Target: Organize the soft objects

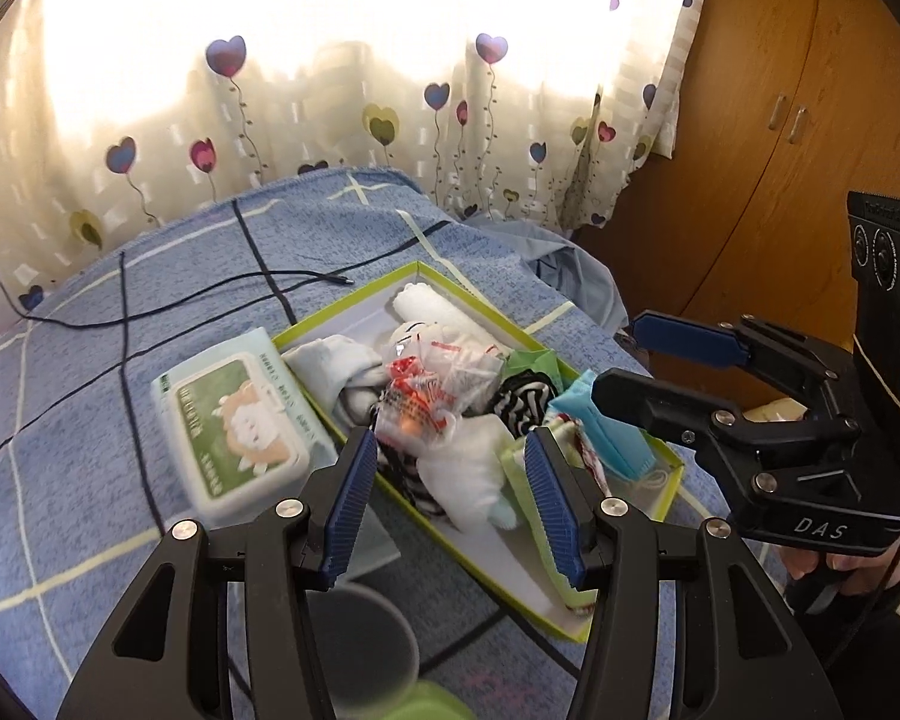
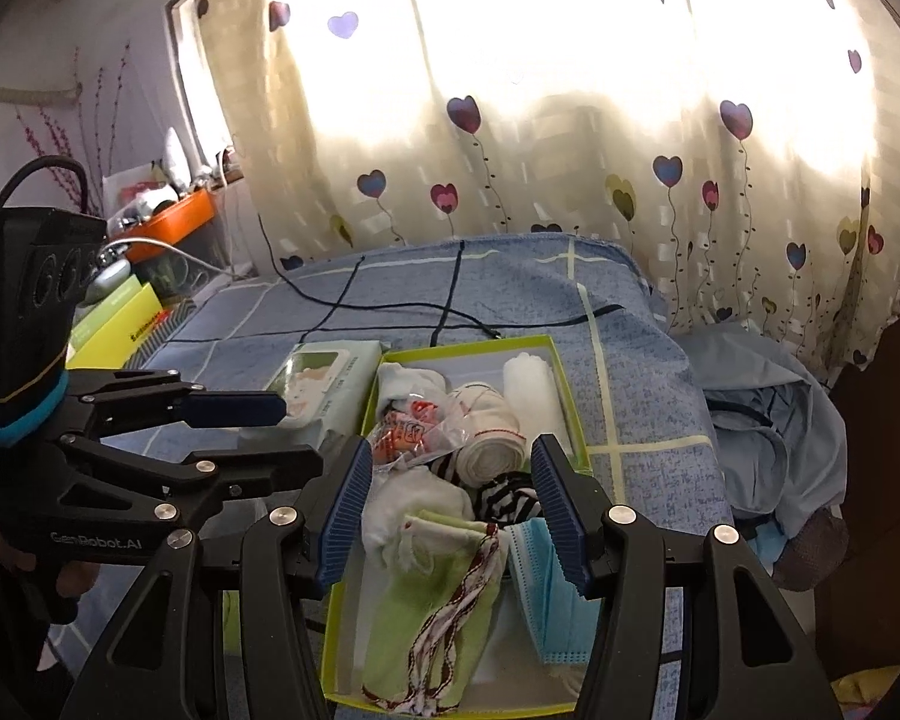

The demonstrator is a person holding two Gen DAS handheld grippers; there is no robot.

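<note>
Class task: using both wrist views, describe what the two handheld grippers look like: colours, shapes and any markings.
Both the left gripper and right gripper have black angular linkage arms with silver pivot bolts and ribbed blue finger pads. White lettering reads "DAS" on the right, "GenRobot.AI" on the left. A black cable leaves the left unit.

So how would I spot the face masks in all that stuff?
Find the green-edged box on the blue checked bedspread. Look in its near right corner, beside the light green cloth with the red-and-white braid. The face masks are a flat pleated stack in pale blue, the only blue thing in the box.
</note>
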